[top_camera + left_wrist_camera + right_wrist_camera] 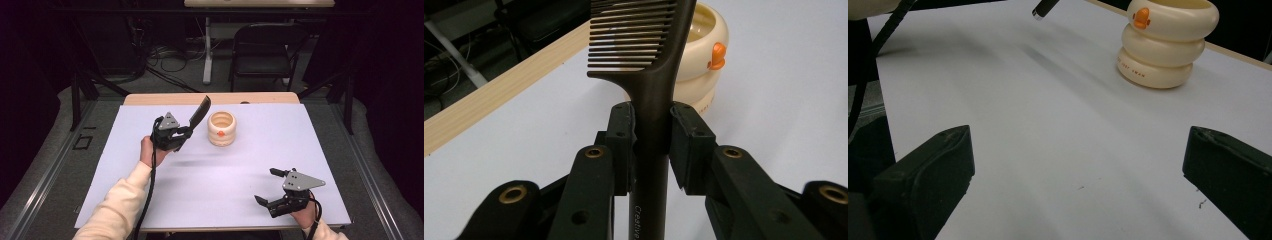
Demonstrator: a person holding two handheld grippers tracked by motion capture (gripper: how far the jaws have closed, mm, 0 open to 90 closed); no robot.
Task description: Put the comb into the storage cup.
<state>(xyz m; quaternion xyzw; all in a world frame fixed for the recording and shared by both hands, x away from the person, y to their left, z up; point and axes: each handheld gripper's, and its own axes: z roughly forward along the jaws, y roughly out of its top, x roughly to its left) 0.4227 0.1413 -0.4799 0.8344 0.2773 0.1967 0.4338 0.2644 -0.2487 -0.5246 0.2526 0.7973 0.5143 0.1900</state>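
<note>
My left gripper (184, 133) is shut on the handle of a dark comb (200, 112), held above the table left of a cream ringed cup (221, 128). In the left gripper view both pads clamp the comb (649, 75) at its handle, its teeth point up and left, and the cup (701, 55) with an orange duck bill stands just behind. My right gripper (267, 186) rests open near the table's front right, with nothing between its jaws. In the right gripper view the cup (1165, 42) stands far ahead to the right, and the comb's handle end (1043, 8) hangs at the top.
A white sheet (215, 170) covers the table, with a wooden edge (210, 98) at the back. Beyond the table stand a black folding chair (265, 50), a white table leg and loose cables on the floor.
</note>
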